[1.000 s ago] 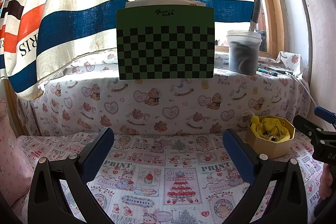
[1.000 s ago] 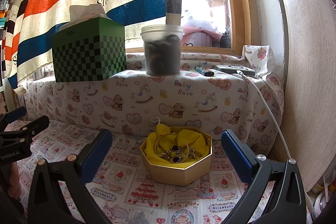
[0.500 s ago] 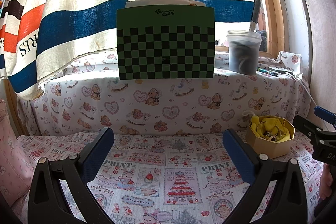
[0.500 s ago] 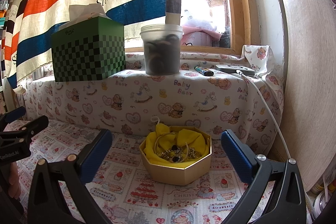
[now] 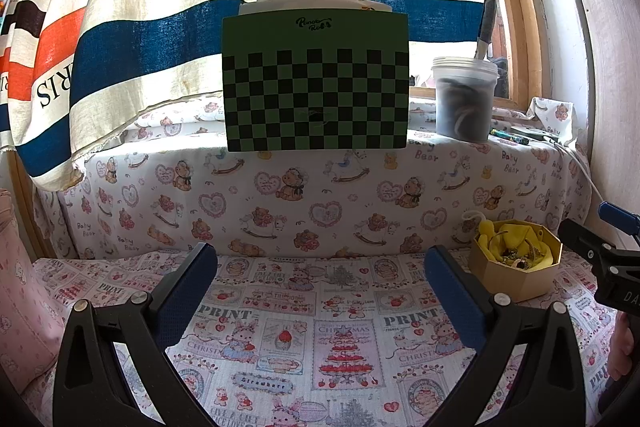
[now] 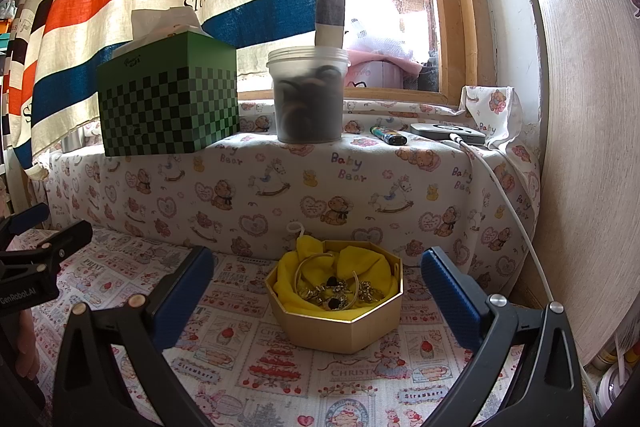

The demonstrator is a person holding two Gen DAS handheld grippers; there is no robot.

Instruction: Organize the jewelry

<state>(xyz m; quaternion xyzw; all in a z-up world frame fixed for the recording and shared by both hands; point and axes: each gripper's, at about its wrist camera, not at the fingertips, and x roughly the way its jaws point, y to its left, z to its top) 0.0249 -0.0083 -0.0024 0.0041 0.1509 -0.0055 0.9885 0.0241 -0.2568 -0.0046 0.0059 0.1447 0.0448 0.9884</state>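
Blue-padded right hand-held gripper (image 6: 316, 291) wide open, empty | left hand-held gripper (image 5: 320, 291) likewise

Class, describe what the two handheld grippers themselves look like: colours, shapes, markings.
Both the left gripper and the right gripper have black plastic V-shaped frames with silver screws and blue textured finger pads. White lettering marks the left gripper's body in the right wrist view.

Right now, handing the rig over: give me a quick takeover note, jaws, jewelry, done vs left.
Left gripper: jaws wide open, empty, over the printed cloth, well left of the box.
Right gripper: jaws wide open, empty, lined up on the octagonal box.
Jewelry: a tangled pile with bangles on yellow cloth inside the box, on the cloth below the ledge.
Done: nothing visibly sorted; no piece is out of the box.
Left: pick the pieces out and arrange them, probably starting with the right gripper.
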